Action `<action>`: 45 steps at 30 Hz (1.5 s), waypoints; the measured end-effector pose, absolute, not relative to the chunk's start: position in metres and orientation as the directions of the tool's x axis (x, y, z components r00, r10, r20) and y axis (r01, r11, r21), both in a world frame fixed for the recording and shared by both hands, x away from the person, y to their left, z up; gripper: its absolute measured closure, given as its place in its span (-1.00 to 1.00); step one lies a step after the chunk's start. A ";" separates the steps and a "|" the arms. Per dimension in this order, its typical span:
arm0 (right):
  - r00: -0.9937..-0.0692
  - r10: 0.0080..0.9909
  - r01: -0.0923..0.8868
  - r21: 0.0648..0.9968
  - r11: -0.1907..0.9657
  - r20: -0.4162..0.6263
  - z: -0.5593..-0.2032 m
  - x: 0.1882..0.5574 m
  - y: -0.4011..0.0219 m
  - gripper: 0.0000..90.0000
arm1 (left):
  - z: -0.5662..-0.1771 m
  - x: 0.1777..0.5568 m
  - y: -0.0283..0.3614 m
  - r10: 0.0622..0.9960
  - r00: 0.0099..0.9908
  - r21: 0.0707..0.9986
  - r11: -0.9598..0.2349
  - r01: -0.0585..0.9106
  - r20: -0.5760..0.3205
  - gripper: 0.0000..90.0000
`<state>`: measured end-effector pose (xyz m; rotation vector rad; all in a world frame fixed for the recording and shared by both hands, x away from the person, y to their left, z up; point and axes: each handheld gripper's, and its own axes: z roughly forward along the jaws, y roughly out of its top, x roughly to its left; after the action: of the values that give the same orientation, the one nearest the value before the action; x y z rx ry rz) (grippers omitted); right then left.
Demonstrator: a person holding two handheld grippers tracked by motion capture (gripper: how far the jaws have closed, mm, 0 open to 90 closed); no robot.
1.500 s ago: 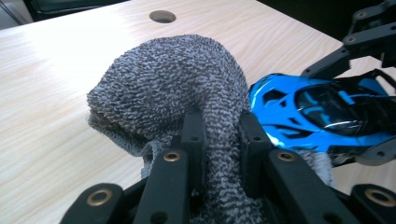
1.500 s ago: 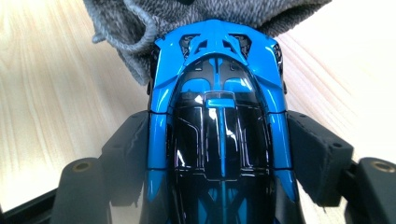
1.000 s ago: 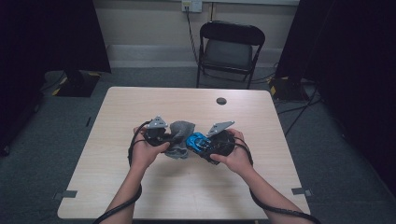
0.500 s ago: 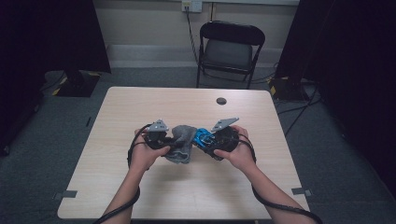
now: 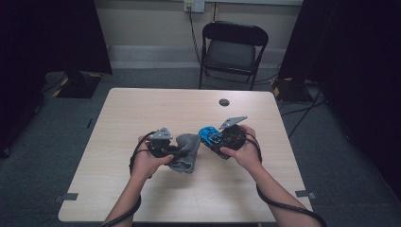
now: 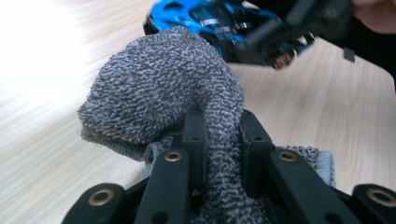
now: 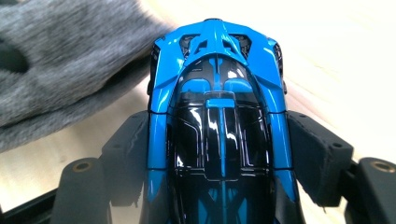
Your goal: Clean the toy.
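Tabletop (image 5: 142,113) of pale wood carries the work, with a folding chair (image 5: 234,49) standing beyond its far edge. Grey knitted cloth (image 5: 188,151) sits near the middle, bunched and lifted on one side; the left gripper (image 5: 163,146) has its jaws closed tight on a fold of it, the fabric squeezed between the black pads. Just beside the cloth, the right gripper (image 5: 227,137) holds a blue and black toy car (image 5: 208,134), its jaws pressed against the car's two flanks, nose pointing toward the cloth. Farther back lies a small dark disc (image 5: 224,102).
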<state>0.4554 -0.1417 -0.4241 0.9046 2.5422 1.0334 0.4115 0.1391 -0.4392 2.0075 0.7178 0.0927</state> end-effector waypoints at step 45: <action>-0.843 0.538 0.379 0.712 0.591 0.002 -0.421 0.436 -0.122 -0.37 | -0.426 0.436 0.153 0.583 0.785 0.826 -0.324 0.461 -0.210 0.69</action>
<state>0.4360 -0.1218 -0.4207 0.7618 2.6058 1.0918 0.4358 0.1528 -0.4263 1.9758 0.7835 0.1527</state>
